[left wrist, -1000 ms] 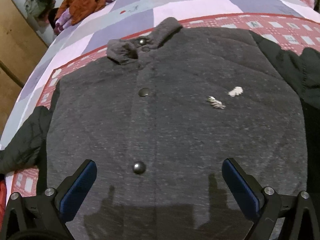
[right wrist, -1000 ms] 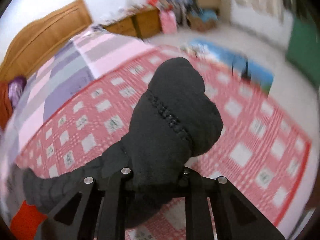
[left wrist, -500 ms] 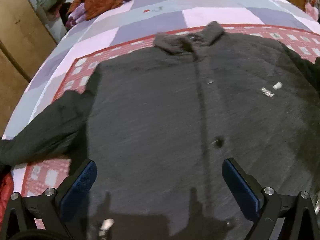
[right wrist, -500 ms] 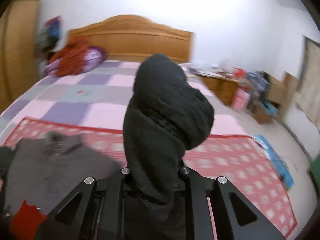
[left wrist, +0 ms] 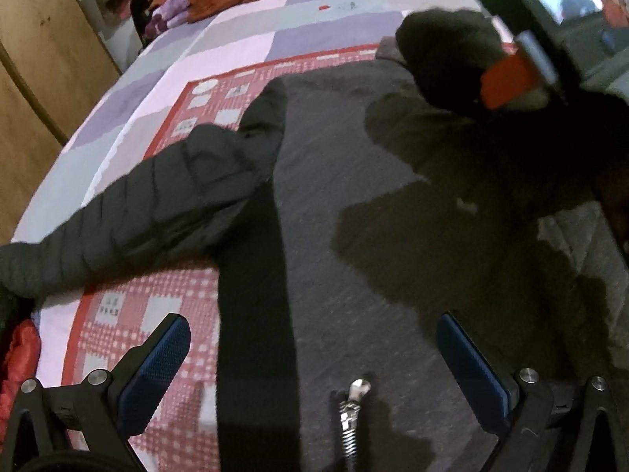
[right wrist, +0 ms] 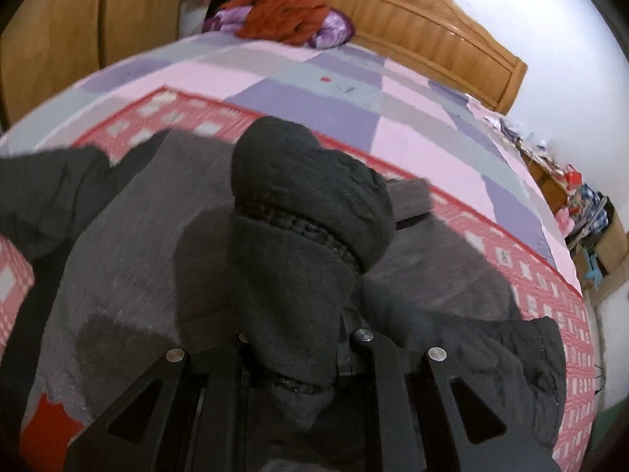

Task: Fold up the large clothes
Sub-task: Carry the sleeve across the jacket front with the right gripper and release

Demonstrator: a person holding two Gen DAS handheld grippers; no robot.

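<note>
A large dark grey jacket [left wrist: 354, 204] lies flat on the bed, front up. Its black quilted left sleeve [left wrist: 149, 204] stretches out to the left. My left gripper [left wrist: 314, 365] hangs open over the jacket's lower left side, blue pads [left wrist: 157, 358] wide apart with nothing between them. A zipper pull [left wrist: 355, 387] lies just ahead of it. My right gripper [right wrist: 291, 350] is shut on the black cuff of the other sleeve [right wrist: 306, 228] and holds it above the jacket's chest [right wrist: 137, 259]. The same cuff [left wrist: 444, 59] shows at the upper right of the left wrist view.
The bed has a pink, purple and grey patchwork cover [right wrist: 314, 90] with a red checked blanket [left wrist: 157, 314] under the jacket. A pile of orange and purple clothes [right wrist: 291, 19] lies by the wooden headboard [right wrist: 432, 39]. A wooden wardrobe [left wrist: 35, 78] stands left; clutter [right wrist: 589, 212] sits right of the bed.
My right gripper has swung the held sleeve from beyond the bed's right side over onto the jacket's chest. My left gripper has slid left along the jacket toward the left sleeve.
</note>
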